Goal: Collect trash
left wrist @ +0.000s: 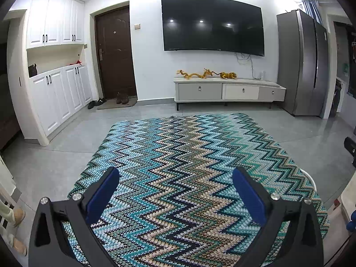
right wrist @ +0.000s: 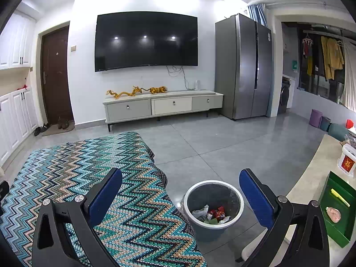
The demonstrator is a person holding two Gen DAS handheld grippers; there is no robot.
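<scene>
Several wrappers (right wrist: 217, 214), perhaps plastic, lie inside the grey bin (right wrist: 239, 202).

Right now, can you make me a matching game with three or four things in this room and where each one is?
Things:
1. round grey trash bin with white rim
2. golden dragon figurine
3. yellow highlighter pen
4. brown shoes

Places:
A. in the green tray
B. on the floor beside the zigzag blanket
C. on the mat by the dark door
D. on the low TV cabinet

Pairs: 1-B, 2-D, 3-A, 4-C
</scene>
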